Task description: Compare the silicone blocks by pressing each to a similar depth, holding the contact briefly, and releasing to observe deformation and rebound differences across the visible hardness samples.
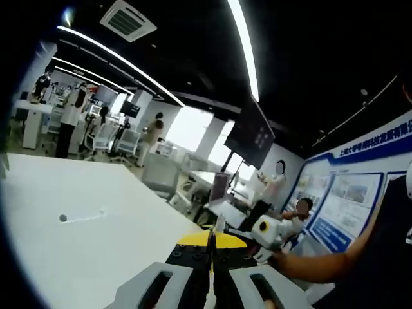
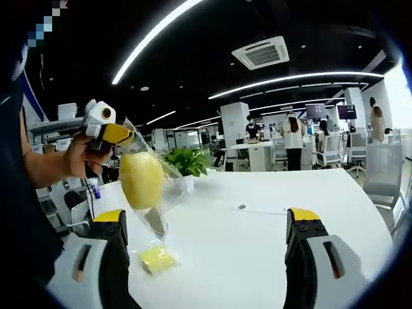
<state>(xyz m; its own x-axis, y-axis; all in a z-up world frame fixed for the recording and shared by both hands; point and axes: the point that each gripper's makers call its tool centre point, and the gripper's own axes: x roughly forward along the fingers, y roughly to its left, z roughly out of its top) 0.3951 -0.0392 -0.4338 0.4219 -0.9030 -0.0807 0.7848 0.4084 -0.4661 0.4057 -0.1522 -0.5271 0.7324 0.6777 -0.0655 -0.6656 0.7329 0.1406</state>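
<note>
A: What's that yellow block [image 2: 141,180] doing in the air?

B: It's inside a clear plastic bag [image 2: 156,187], and the bag hangs from the left gripper [image 2: 116,134], whose yellow-tipped jaws are pressed together on the bag's top edge. A hand [image 2: 80,156] holds that gripper up over the near-left corner of the white table [image 2: 257,225]. In the left gripper view the same gripper [image 1: 210,248] shows its jaws closed tight; the bag itself is hidden there.

A: And the other sample?

B: A smaller, flat yellow piece [image 2: 158,259] lies on the table, below the hanging bag and just beside the right gripper's left jaw. It looks wrapped or glossy, though I can't tell for sure.

A: The right gripper?

B: The right gripper [image 2: 206,238] is spread wide, holding nothing, low over the table.

A: So how to do this step well?

B: I'd judge nothing has been pressed yet; the block needs to come out of the bag first, or be set down. Lower it gently so it doesn't swing, lay it beside the flat piece, then press each squarely from above to a similar depth.

A: How does the block look?

B: Rounded, pale yellow, matte, smooth, undented.
</note>
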